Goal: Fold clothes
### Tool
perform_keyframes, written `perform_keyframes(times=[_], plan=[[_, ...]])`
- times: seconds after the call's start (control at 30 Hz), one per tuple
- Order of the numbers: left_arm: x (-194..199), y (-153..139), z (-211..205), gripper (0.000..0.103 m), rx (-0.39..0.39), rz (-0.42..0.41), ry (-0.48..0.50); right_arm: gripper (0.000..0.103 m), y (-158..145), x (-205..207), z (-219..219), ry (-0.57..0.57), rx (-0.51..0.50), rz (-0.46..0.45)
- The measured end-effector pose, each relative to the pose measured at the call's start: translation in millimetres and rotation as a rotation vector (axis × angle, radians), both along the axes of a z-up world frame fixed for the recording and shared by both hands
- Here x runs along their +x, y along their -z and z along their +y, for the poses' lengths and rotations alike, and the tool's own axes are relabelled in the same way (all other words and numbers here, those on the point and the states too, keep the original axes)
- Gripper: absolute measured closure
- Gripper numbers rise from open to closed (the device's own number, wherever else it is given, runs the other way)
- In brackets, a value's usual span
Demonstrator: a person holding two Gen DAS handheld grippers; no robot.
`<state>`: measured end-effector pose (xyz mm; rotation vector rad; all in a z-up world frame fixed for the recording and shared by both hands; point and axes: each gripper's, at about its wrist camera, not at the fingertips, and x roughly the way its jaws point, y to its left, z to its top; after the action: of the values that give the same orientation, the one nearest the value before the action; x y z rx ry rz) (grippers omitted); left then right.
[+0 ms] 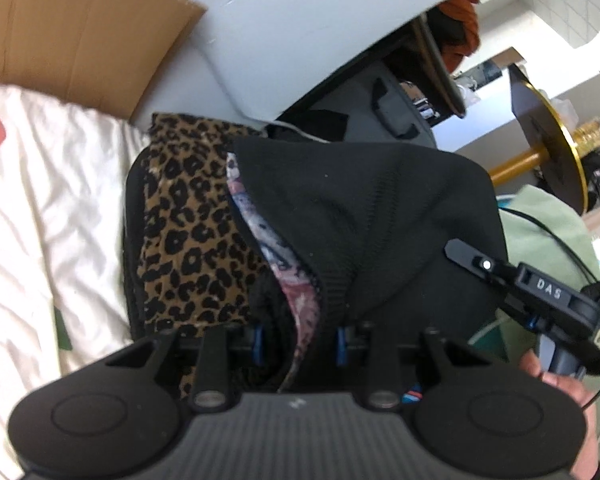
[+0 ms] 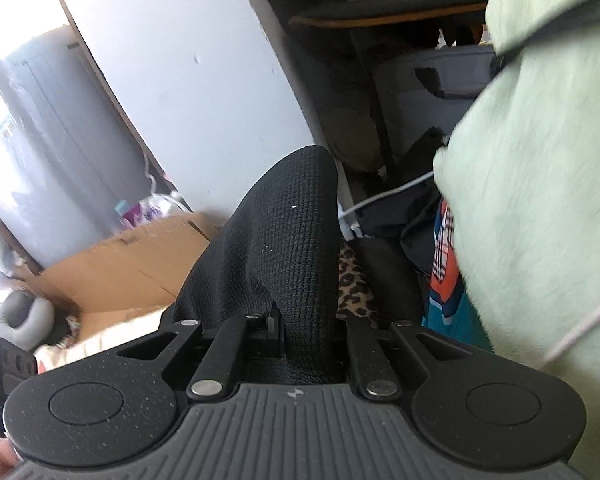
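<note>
A black knit garment (image 1: 364,216) hangs lifted in front of both cameras. My left gripper (image 1: 300,340) is shut on its ribbed edge, with a pink-grey patterned lining (image 1: 260,232) showing beside it. My right gripper (image 2: 308,332) is shut on another part of the same black knit (image 2: 276,240), which rises between its fingers. The right gripper also shows in the left wrist view (image 1: 540,292), at the garment's right side. A leopard-print garment (image 1: 192,232) lies under the black one on the bed.
A white bedsheet with coloured patches (image 1: 40,200) lies at the left. A cardboard box (image 1: 80,28) stands behind it, against a white wall (image 1: 292,20). A grey bin (image 1: 380,112) and a round black table with gold rim (image 1: 548,140) stand beyond. My mint-green sleeve (image 2: 540,180) fills the right.
</note>
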<state>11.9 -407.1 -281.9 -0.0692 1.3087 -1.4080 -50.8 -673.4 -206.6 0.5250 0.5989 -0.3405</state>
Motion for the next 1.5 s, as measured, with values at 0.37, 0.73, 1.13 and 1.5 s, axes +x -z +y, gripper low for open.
perform_keyframes(times=[0.37, 0.73, 1.13, 1.5], plan=[[16.6, 27.6, -28.3, 0.069, -0.007, -0.016, -0.013, 0.094, 36.3, 35.9, -23.5, 0.018, 0.004, 0.03], [48.0, 45.5, -51.0, 0.069, 0.014, 0.012, -0.069, 0.094, 62.0, 81.6, -48.8, 0.045, 0.054, 0.022], [61.3, 57.8, -81.4, 0.07, 0.044, -0.011, -0.097, 0.094, 93.7, 126.0, -80.0, 0.054, 0.065, 0.05], [68.3, 76.7, -89.3, 0.07, 0.076, 0.01, -0.149, 0.086, 124.9, 161.1, -110.7, 0.087, 0.156, 0.084]])
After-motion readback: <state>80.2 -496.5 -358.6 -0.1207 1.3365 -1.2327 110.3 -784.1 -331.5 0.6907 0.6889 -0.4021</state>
